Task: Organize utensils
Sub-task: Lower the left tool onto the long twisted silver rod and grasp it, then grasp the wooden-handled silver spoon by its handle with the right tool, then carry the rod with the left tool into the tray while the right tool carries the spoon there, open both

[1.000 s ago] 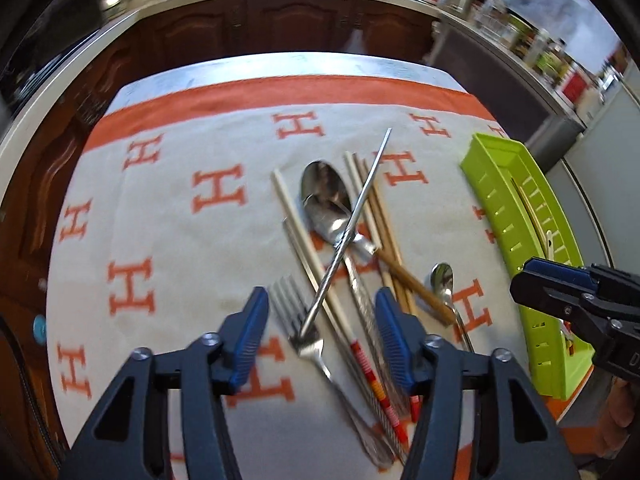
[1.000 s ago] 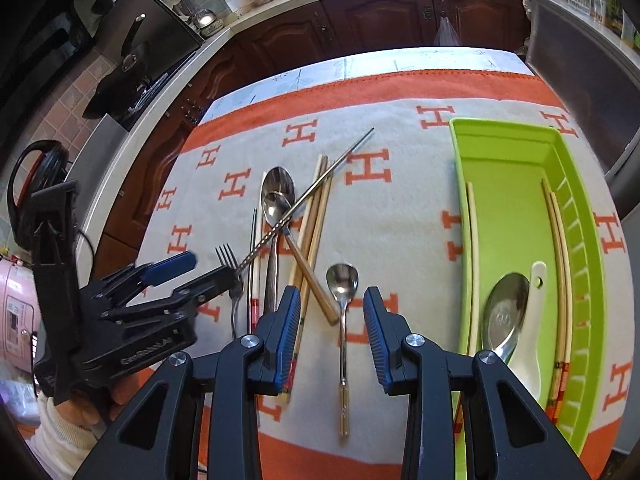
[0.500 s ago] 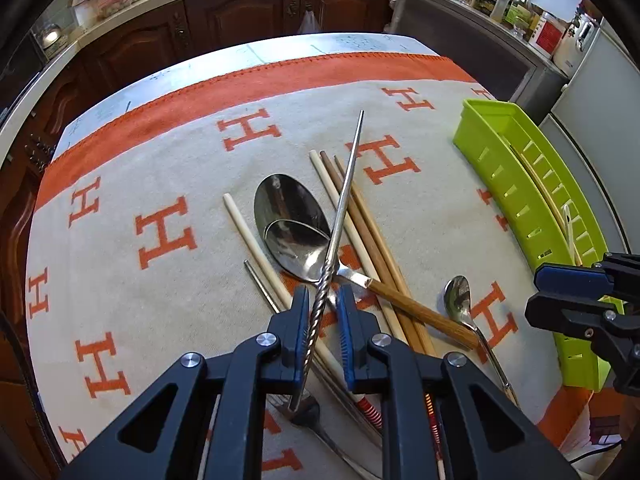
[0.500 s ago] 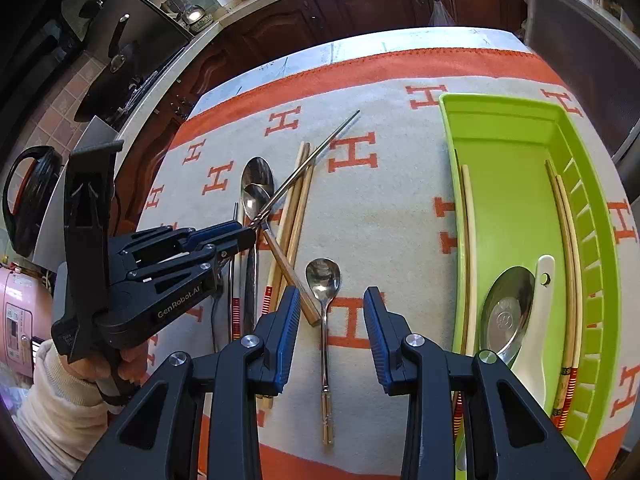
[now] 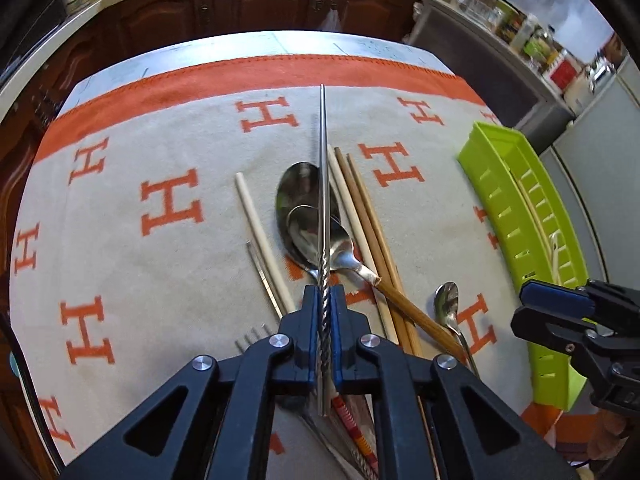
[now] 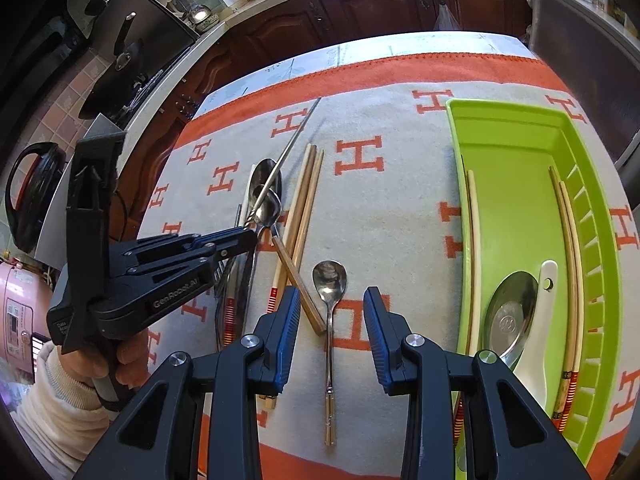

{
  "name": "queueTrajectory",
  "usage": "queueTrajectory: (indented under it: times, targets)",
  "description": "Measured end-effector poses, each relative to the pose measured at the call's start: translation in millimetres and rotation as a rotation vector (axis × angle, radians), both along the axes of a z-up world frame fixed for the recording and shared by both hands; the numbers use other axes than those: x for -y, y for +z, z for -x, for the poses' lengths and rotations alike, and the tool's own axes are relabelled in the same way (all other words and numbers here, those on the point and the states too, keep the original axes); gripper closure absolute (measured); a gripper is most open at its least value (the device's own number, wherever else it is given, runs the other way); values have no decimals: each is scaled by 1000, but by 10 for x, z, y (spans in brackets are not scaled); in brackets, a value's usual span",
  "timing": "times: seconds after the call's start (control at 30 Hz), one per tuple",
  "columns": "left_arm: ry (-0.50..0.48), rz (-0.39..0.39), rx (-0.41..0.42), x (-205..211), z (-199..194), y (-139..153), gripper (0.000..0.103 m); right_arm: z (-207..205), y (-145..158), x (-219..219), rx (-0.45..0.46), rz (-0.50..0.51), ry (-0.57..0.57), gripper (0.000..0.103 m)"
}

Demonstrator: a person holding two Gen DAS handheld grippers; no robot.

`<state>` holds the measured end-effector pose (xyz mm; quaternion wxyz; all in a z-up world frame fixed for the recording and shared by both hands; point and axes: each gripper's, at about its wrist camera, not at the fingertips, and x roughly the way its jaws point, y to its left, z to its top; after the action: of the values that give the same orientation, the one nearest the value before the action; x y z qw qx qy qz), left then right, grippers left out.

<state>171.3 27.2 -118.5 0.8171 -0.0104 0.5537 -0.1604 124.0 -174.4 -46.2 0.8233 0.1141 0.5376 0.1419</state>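
Observation:
My left gripper (image 5: pixel 323 294) is shut on a metal chopstick (image 5: pixel 322 184) and holds it lifted over the utensil pile; it also shows in the right wrist view (image 6: pixel 244 238). Below lie two large spoons (image 5: pixel 302 208), wooden chopsticks (image 5: pixel 370 224), a white chopstick (image 5: pixel 256 228), a fork (image 5: pixel 250 336) and a small spoon (image 6: pixel 330 280). My right gripper (image 6: pixel 332 320) is open above the small spoon's handle. The green tray (image 6: pixel 516 128) at the right holds chopsticks, a metal spoon (image 6: pixel 510 312) and a white ceramic spoon (image 6: pixel 536 336).
An orange and cream cloth (image 6: pixel 384 184) covers the table. Dark wooden cabinets (image 6: pixel 372 4) and a counter stand behind it. A pink appliance (image 6: pixel 16 312) stands at the far left.
My left gripper closed on the metal chopstick and raised it off the pile, straightening it along the fingers. My right gripper stayed open over the small spoon.

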Motion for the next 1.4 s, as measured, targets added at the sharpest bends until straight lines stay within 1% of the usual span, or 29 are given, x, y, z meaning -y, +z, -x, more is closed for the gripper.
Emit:
queueTrajectory:
  times: [0.13,0.23,0.33,0.5,0.57,0.67,0.73,0.8,0.83,0.87,0.97,1.17,1.27,1.4]
  targets:
    - [61,58,-2,-164,118,90,100,-62,43,-99,10,-11,28,70]
    - [120,106,10,-312,272,185,100,-136,56,-246,30,-7,75,70]
    - [179,150,14,-418,421,259,100,-214,20,-446,61,34,137,70]
    - [252,194,3,-573,704,292,100,-321,-127,-713,97,116,214,71]
    - [274,209,0,-635,765,291,100,-361,-197,-804,108,142,243,82]
    - [292,228,-4,-722,850,287,100,-437,-306,-906,104,181,270,87]
    - [299,240,-8,-763,883,282,100,-477,-385,-963,102,214,283,89]
    - [300,243,-7,-781,897,274,100,-471,-399,-1017,134,249,298,91]
    - [301,243,-7,-792,902,271,100,-463,-402,-1038,148,266,304,94]
    - [302,245,-9,-793,906,267,100,-449,-406,-1063,160,280,314,95]
    - [304,247,-8,-788,912,263,100,-382,-395,-1096,201,293,324,97]
    - [287,246,12,-727,954,327,100,-269,-202,-952,231,192,263,97]
    - [271,247,17,-691,975,361,100,-199,-82,-815,229,145,234,97]
    - [247,255,24,-578,1013,436,100,7,155,-521,238,83,169,97]
